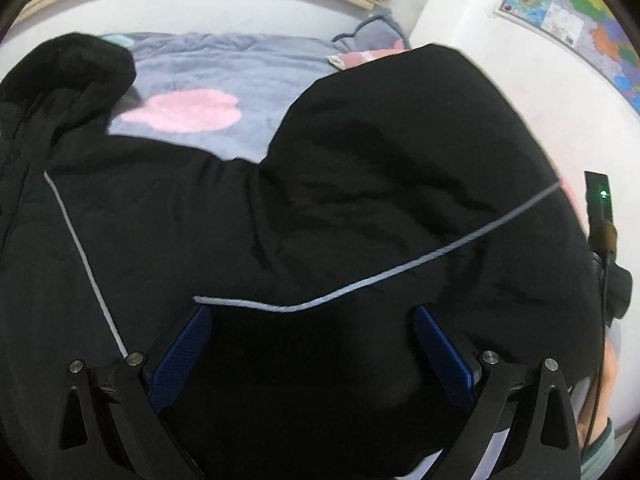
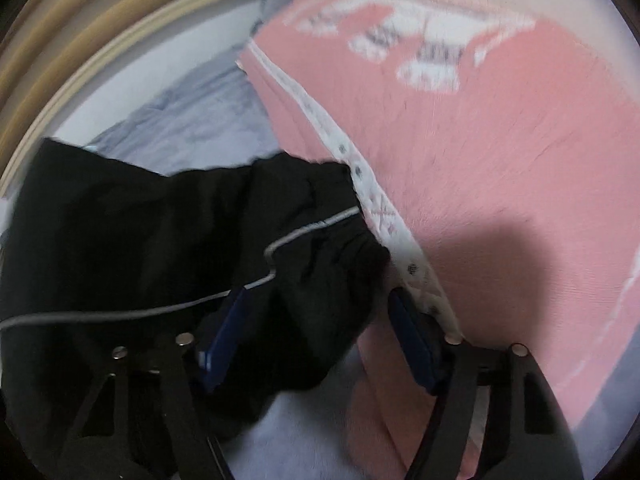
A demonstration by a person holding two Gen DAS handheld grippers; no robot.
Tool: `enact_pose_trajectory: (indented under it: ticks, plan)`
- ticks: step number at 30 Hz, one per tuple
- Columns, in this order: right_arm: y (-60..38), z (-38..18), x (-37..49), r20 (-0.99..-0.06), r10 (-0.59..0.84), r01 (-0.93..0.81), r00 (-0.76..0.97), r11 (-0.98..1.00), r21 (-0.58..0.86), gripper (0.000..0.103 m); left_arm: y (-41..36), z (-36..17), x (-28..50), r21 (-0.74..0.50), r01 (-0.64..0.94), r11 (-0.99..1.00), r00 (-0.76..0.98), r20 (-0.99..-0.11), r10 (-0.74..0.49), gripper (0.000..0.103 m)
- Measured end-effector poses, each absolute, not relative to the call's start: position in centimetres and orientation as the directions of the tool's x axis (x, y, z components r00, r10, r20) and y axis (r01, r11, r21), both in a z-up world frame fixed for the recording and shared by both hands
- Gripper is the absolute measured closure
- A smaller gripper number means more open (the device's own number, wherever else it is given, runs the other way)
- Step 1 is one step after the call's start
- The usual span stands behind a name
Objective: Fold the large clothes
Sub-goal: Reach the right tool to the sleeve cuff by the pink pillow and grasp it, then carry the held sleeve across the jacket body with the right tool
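1. My left gripper (image 1: 312,344) stands wide, its blue pads (image 1: 188,356) spread far apart with the black jacket (image 1: 360,184) bulging up between them; the pads do not seem to press the cloth.
2. In the left wrist view the jacket fills most of the frame, with a thin grey stripe (image 1: 400,268) running from the centre towards the right edge.
3. A blue blanket (image 1: 224,64) with a pink patch (image 1: 188,110) shows in the upper left, beyond the jacket.
4. A map (image 1: 580,12) hangs on the wall in the upper right corner.
5. My right gripper (image 2: 316,332) is partly spread, and a fold of the jacket (image 2: 140,232) lies between its pads (image 2: 228,332). The left pad touches the cloth; I cannot tell whether the right one does, as the picture is blurred.
6. A pink blanket (image 2: 500,160) with a white patterned edge (image 2: 372,196) fills the right half of that view, just beside the jacket.
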State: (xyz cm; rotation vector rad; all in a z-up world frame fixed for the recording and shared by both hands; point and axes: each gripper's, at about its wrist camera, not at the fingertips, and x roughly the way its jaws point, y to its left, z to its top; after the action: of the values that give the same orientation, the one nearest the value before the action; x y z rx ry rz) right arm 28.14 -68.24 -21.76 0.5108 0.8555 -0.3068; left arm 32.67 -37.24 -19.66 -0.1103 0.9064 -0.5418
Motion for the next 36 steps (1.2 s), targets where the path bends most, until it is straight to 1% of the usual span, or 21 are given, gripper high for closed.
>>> enact_pose_trajectory:
  ticks: [3, 4, 5, 6, 7, 9, 11, 16, 18, 20, 23, 27, 28, 29, 31, 32, 34, 36]
  plan:
    - [-68.0, -22.7, 29.7, -0.783, -0.031, 0.437, 0.621, 0.843, 0.313, 0.03, -37.0, -20.2, 32.9, -0.333, 0.394, 0.857, 0.484, -0.717, -0.501, 0.002]
    - [-67.6, -22.9, 30.3, -0.788, -0.037, 0.434, 0.614, 0.85, 0.299, 0.033, -36.9, -20.2, 32.8, -0.336, 0.396, 0.855, 0.482, -0.716, -0.505, 0.002]
    - [-67.5, -23.0, 30.8, -0.787, -0.037, 0.426, 0.615, 0.856, 0.293, 0.048, -36.9, -20.3, 32.7, -0.332, 0.397, 0.856, 0.484, -0.716, -0.502, 0.002]
    - [-67.1, -23.1, 31.2, -0.783, -0.025, 0.4, 0.622, 0.869, 0.29, 0.072, -36.9, -20.0, 32.6, -0.329, 0.397, 0.857, 0.485, -0.718, -0.5, 0.002]
    - [-66.9, -23.0, 31.4, -0.783, -0.027, 0.391, 0.621, 0.877, 0.279, 0.077, -37.0, -20.0, 32.5, -0.324, 0.399, 0.858, 0.487, -0.718, -0.497, 0.002]
    - [-66.6, -22.3, 31.0, -0.765, -0.039, 0.377, 0.643, 0.886, 0.272, 0.083, -37.1, -19.5, 32.2, -0.311, 0.404, 0.86, 0.492, -0.719, -0.491, 0.002]
    - [-66.7, -21.0, 29.9, -0.734, -0.051, 0.372, 0.678, 0.885, 0.281, 0.085, -37.2, -18.9, 31.8, -0.303, 0.416, 0.857, 0.5, -0.711, -0.494, 0.002]
    - [-68.0, -14.7, 25.2, -0.64, -0.181, 0.404, 0.747, 0.888, 0.22, 0.085, -39.5, -13.7, 29.0, -0.245, 0.518, 0.819, 0.541, -0.648, -0.536, 0.002]
    - [-69.2, -12.8, 23.6, -0.617, -0.228, 0.428, 0.753, 0.882, 0.197, 0.085, -41.3, -11.5, 28.0, -0.222, 0.562, 0.797, 0.548, -0.622, -0.559, 0.002]
    - [-70.6, -11.6, 22.4, -0.61, -0.266, 0.457, 0.746, 0.871, 0.179, 0.085, -42.6, -10.7, 27.5, -0.21, 0.59, 0.78, 0.538, -0.618, -0.573, 0.002]
    - [-72.6, -11.9, 21.5, -0.628, -0.293, 0.496, 0.721, 0.851, 0.172, 0.085, -45.4, -11.5, 27.8, -0.178, 0.606, 0.776, 0.513, -0.658, -0.551, 0.002]
    - [-75.1, -15.1, 21.0, -0.679, -0.27, 0.528, 0.683, 0.825, 0.202, 0.085, -47.6, -16.4, 28.8, -0.212, 0.593, 0.777, 0.389, -0.769, -0.507, 0.004]
    - [-75.4, -16.0, 21.1, -0.685, -0.268, 0.532, 0.677, 0.822, 0.204, 0.085, -48.1, -18.1, 29.3, -0.218, 0.58, 0.785, 0.339, -0.812, -0.476, 0.004]
    - [-76.1, -16.2, 20.6, -0.687, -0.262, 0.53, 0.678, 0.822, 0.21, 0.085, -48.4, -19.2, 29.5, -0.205, 0.571, 0.795, 0.32, -0.836, -0.446, 0.004]
    - [-76.2, -17.1, 21.2, -0.684, -0.221, 0.508, 0.695, 0.824, 0.25, 0.085, -48.6, -19.2, 29.1, -0.19, 0.578, 0.794, 0.326, -0.838, -0.438, 0.004]
    - [-76.6, -16.9, 20.5, -0.681, -0.223, 0.506, 0.698, 0.826, 0.248, 0.085, -48.5, -18.8, 29.1, -0.193, 0.583, 0.789, 0.329, -0.832, -0.446, 0.004]
    - [-76.3, -16.7, 20.3, -0.671, -0.224, 0.489, 0.707, 0.839, 0.236, 0.085, -47.8, -17.9, 28.8, -0.226, 0.592, 0.774, 0.325, -0.811, -0.486, 0.005]
    - [-75.7, -16.0, 20.3, -0.645, -0.186, 0.442, 0.741, 0.858, 0.26, 0.085, -46.6, -16.9, 28.2, -0.26, 0.594, 0.761, 0.339, -0.778, -0.53, 0.005]
